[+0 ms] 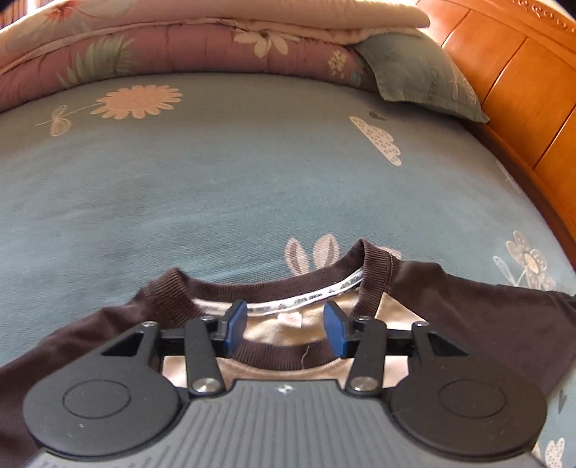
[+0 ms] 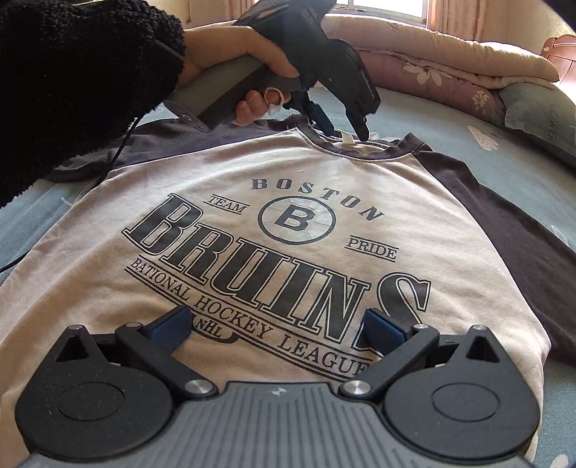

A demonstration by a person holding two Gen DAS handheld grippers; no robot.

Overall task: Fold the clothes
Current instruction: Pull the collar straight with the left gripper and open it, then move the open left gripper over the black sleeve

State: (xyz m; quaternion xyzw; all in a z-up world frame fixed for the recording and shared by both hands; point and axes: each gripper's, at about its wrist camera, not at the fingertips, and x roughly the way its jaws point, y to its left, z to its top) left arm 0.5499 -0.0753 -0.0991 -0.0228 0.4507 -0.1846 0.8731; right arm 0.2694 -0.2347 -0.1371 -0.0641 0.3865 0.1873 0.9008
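1. The shirt (image 2: pixel 273 230) lies flat on the bed (image 1: pixel 216 187) with its picture side up. It is cream with dark sleeves and big dark letters. I think it was spread out like this so it is ready to fold.

2. The left gripper (image 1: pixel 292 329) is over the shirt's collar (image 1: pixel 367 273). Its blue pads (image 1: pixel 237 325) stand apart, and nothing is pinched between them (the little neck tag shows in the gap). A hand (image 2: pixel 248 50) in a fuzzy black sleeve (image 2: pixel 79 86) holds it, pointing down at the shirt.

3. The right gripper (image 2: pixel 277 329) is over the shirt's bottom half, near the last row of letters. Its jaws are wide apart and hold nothing. It may be waiting to take hold of the hem.

4. Both sleeves stick out to the sides of the shirt, so no fold looks done yet.

5. The bed sheet under the shirt is blue-green with flowers and clouds. Past the collar lie a green pillow (image 1: pixel 417 75) and a stack of folded quilts (image 1: pixel 201 46). A wooden headboard (image 1: pixel 522 90) stands to the right of the shirt. Sun comes in a window (image 2: pixel 388 9) far behind.
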